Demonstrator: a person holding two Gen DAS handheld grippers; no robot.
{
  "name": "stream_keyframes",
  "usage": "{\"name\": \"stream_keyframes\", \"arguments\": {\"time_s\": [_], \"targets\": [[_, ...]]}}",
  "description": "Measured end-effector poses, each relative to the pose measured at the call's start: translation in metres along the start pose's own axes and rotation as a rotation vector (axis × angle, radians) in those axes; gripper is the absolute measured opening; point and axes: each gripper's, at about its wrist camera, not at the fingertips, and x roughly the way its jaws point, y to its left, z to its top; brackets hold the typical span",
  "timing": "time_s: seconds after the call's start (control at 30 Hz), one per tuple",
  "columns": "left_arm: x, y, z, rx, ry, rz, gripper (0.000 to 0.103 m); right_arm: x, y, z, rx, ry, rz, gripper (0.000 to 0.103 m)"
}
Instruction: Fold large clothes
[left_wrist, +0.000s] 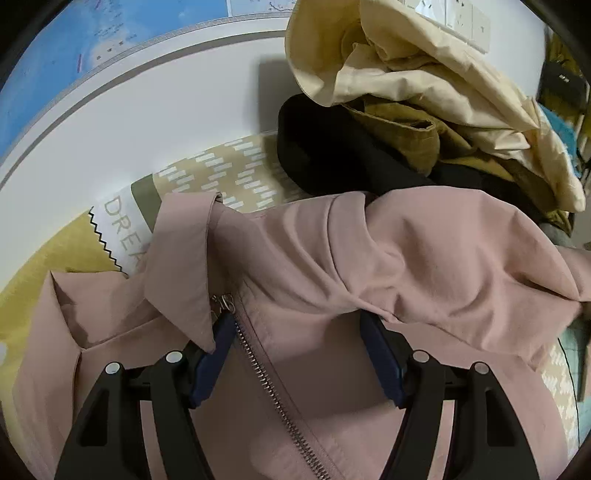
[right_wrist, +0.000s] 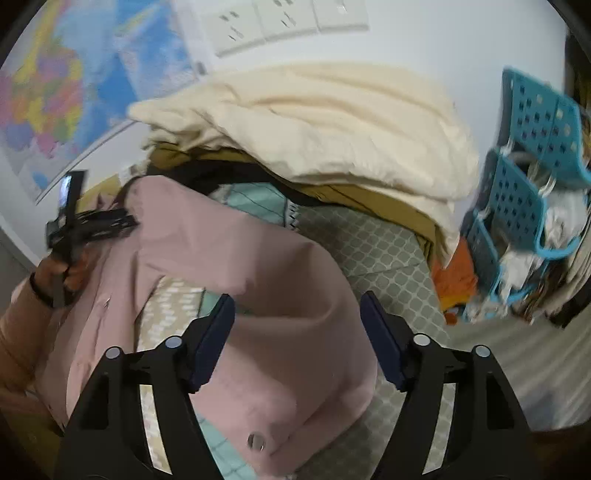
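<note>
A metal zipper (left_wrist: 273, 384) running between the spread left gripper (left_wrist: 295, 328) fingers is shown only in the left wrist view; a blue basket (right_wrist: 524, 184) right of the equally spread right gripper (right_wrist: 297, 314) is shown only in the right. The pink jacket (left_wrist: 406, 258) is seen rumpled, draped beneath and ahead of both grippers.

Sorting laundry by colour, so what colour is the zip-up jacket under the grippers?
Dusty pink jacket with a silver zipper; the left wrist view shows it best.

Clothes pile (left_wrist: 424, 110) behind jacket (left_wrist: 406, 251)
</note>
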Motion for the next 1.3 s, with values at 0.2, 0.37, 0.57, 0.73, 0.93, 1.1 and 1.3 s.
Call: {"name": "stream_keyframes", "arguments": {"time_s": [0.2,0.37,0.57,0.73,0.93,1.1,1.3], "targets": [[-0.025,-0.006,-0.003,0.007,-0.048,-0.029,0.068,0.004,0.055,-0.041,-0.236,0.076,-0.013,0.081],[-0.048,-0.002,-0.014,-0.004,-0.069,-0.064,0.068,0.042,0.072,-0.059,-0.367,0.146,-0.078,0.079],[-0.071,0.007,-0.028,-0.035,-0.075,-0.117,0.069,0.026,0.047,-0.041,-0.159,0.161,0.061,0.006],[-0.097,0.013,-0.036,-0.025,-0.109,-0.18,0.069,-0.053,0.056,0.009,-0.031,-0.053,0.319,0.006],[-0.149,0.027,-0.052,-0.027,-0.206,-0.282,0.071,-0.135,0.126,0.082,-0.13,-0.268,0.591,0.006],[-0.189,0.06,-0.075,-0.067,-0.282,-0.329,0.073,-0.139,0.22,0.125,-0.287,-0.282,0.791,0.006],[-0.219,0.132,-0.126,-0.207,-0.327,-0.257,0.073,-0.072,0.34,0.144,-0.379,-0.091,0.971,0.006]]}}
